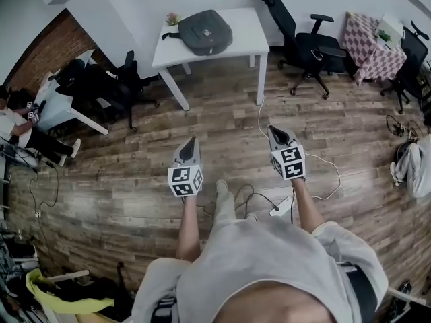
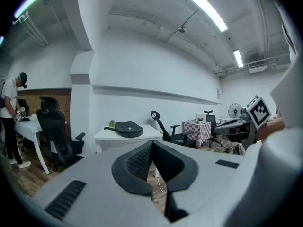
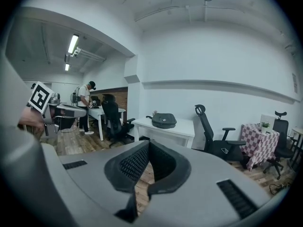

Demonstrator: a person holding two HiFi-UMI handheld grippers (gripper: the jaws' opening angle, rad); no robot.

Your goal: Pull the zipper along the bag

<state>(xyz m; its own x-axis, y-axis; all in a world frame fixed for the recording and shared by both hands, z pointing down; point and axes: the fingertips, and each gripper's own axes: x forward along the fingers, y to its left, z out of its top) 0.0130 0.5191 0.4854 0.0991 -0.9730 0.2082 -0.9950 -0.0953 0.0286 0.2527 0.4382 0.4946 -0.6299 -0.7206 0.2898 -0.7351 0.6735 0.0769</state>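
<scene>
A dark grey bag lies on a white table by the far wall, its strap trailing off to the left. The same bag shows small in the left gripper view, and the bag also sits far off in the right gripper view. My left gripper is held out over the wooden floor, well short of the table, shut with nothing between its jaws. My right gripper is level with it on the right, also shut and empty. The bag's zipper is too small to make out.
A black office chair stands right of the table, and another black chair to its left. A checkered-cloth table is at the far right. A person is at a white desk on the left. Cables run over the wooden floor.
</scene>
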